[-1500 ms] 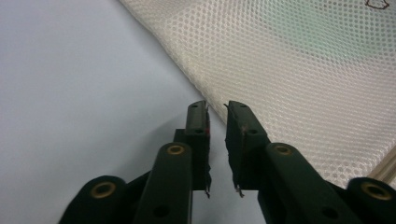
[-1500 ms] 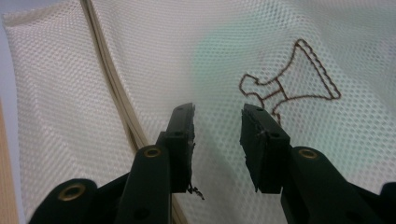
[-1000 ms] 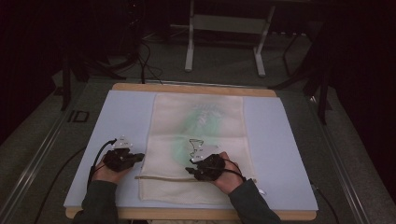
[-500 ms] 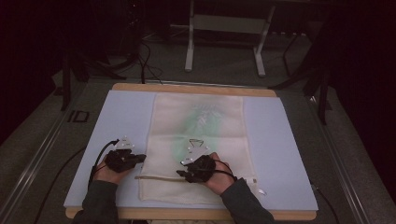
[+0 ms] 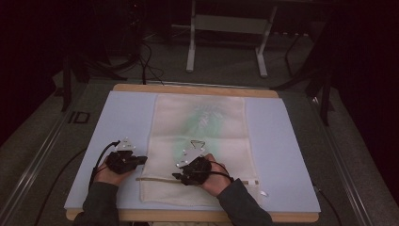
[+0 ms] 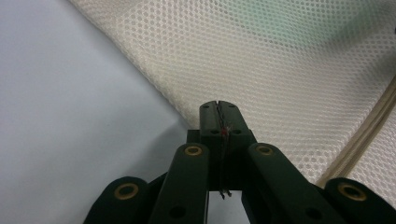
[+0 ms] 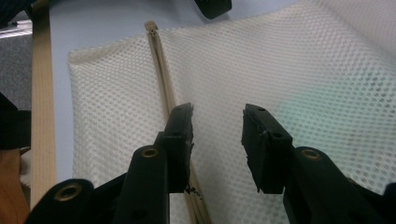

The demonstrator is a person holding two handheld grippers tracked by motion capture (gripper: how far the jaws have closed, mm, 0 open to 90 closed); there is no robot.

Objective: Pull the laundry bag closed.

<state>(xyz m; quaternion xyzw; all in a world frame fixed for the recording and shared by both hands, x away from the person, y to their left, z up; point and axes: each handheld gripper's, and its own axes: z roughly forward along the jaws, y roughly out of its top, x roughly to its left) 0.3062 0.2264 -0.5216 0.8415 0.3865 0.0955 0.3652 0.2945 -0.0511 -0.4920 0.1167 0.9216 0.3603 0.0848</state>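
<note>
A cream mesh bag (image 5: 221, 141) lies flat on the pale blue mat (image 5: 124, 117), with a faint green patch (image 5: 207, 117) showing through it. Its zipper (image 5: 155, 179) runs along the near end. My left gripper (image 5: 142, 159) is shut on the bag's left edge (image 6: 187, 109); the zipper (image 6: 369, 135) passes to its right. My right gripper (image 5: 176, 175) points left over the zipper (image 7: 159, 60). In the right gripper view it (image 7: 217, 112) is open just above the mesh (image 7: 299, 70). Its jaws have just been closing slightly, with nothing between them.
The mat rests on a wooden tabletop (image 5: 188, 88) whose near edge (image 7: 41, 116) shows as a tan strip. A small white piece (image 5: 263, 193) lies on the mat by the bag's near right corner. Metal stand legs (image 5: 190, 52) stand on the floor beyond the table.
My right gripper has slid left along the zipper toward the left gripper. The left hand and the bag have stayed put.
</note>
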